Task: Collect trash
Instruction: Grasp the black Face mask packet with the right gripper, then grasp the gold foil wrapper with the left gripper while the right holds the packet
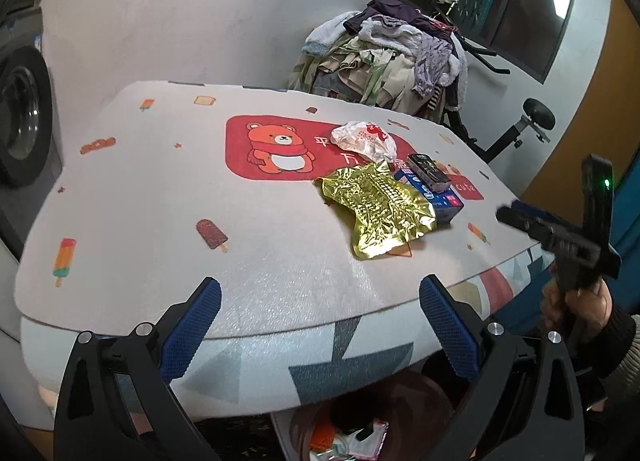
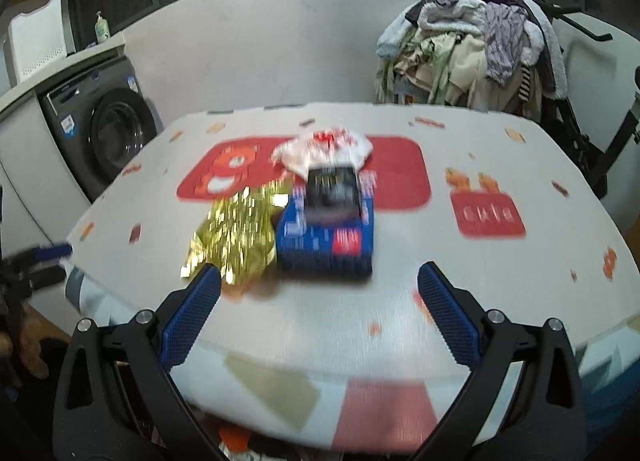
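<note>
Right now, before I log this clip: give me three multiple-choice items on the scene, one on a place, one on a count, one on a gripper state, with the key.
1. Where does the black box lie?
A. on the blue box
B. under the gold wrapper
C. on the floor

2. How many trash items lie on the table?
A. two
B. four
C. six

3. How does the left gripper stand?
A. shut on the gold wrapper
B. shut on nothing
C. open, holding nothing

Key: 1 A, the black box rests on top of the blue box in both views. 2 B, there are the white bag, the gold wrapper, the blue box and the black box. 3 C, its fingers are wide apart near the table's edge with nothing between them; the right gripper is open too.
</note>
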Demonstrator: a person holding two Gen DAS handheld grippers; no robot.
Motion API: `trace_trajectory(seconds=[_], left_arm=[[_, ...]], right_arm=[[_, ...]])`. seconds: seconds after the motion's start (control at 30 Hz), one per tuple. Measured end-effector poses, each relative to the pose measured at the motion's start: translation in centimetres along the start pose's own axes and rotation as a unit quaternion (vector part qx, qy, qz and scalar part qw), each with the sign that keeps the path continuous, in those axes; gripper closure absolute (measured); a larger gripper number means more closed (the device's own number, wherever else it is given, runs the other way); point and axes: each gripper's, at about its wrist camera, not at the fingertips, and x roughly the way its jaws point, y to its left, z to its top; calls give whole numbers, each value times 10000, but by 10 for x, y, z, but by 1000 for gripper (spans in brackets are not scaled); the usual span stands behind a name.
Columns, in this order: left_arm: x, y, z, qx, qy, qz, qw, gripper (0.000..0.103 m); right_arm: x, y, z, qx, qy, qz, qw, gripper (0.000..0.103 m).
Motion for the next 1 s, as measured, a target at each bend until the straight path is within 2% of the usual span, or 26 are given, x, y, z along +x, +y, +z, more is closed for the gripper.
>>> trace_trajectory(seconds=[0.17, 0.3, 0.5, 0.6, 0.67, 0.8, 0.87, 0.93, 1.0], left_arm=[[20, 1, 9, -133, 68, -207, 9997, 6], [31, -2, 16, -117, 102, -238, 9996, 7], [49, 0, 26, -281, 211, -349, 9988, 7], [58, 2, 29, -369, 293, -401, 9981, 7], [62, 1, 30, -387, 348, -432, 9977, 7], [79, -2, 31, -496, 601, -551, 9954, 17], [88, -3, 33, -623, 718, -693, 9931, 26], [99, -4, 34, -738, 852, -801, 9904, 44], [112, -3, 36, -965, 1006, -954, 9856, 54]], right_arm=[[36, -5, 31, -46, 17, 12, 10000, 20], [69, -6, 46, -91, 186, -112, 9997, 22], [108, -7, 49, -22, 442, -254, 9987, 24], [120, -8, 47, 8, 556, -394, 9977, 38], [119, -8, 47, -39, 520, -351, 9980, 57], [101, -14, 47, 128, 240, -287, 9992, 60], [88, -19, 46, 271, 67, -230, 9993, 62], [74, -22, 43, 401, -98, -183, 9990, 62], [63, -23, 38, 467, -207, -119, 9986, 62]])
